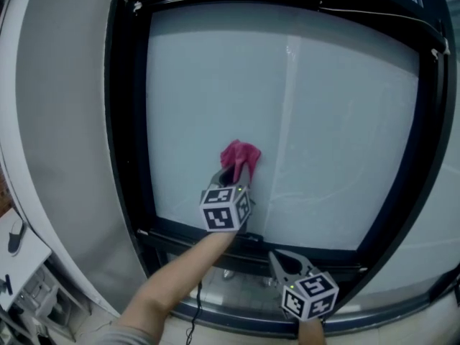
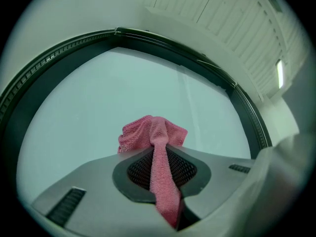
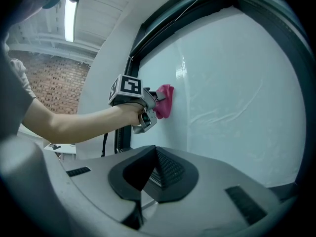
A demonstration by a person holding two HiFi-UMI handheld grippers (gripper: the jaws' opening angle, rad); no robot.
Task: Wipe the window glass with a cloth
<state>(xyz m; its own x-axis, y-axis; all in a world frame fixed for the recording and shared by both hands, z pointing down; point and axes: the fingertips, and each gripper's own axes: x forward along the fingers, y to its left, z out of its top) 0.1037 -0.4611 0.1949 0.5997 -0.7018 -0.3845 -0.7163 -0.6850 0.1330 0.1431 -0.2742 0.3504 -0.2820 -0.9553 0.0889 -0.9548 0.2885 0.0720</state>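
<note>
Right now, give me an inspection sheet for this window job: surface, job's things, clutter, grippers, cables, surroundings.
Surface: window glass, pale with faint streaks, set in a dark frame.
Job's things: pink cloth, bunched against the glass low and left of centre.
Clutter: nothing seen.
Grippers: left gripper shut on the cloth, which runs back between its jaws; right gripper shut with nothing in it, held low by the bottom rail.
Cables: black cable hanging below the left forearm.
Surroundings: white wall left of the frame; brick wall and ceiling light behind.
</note>
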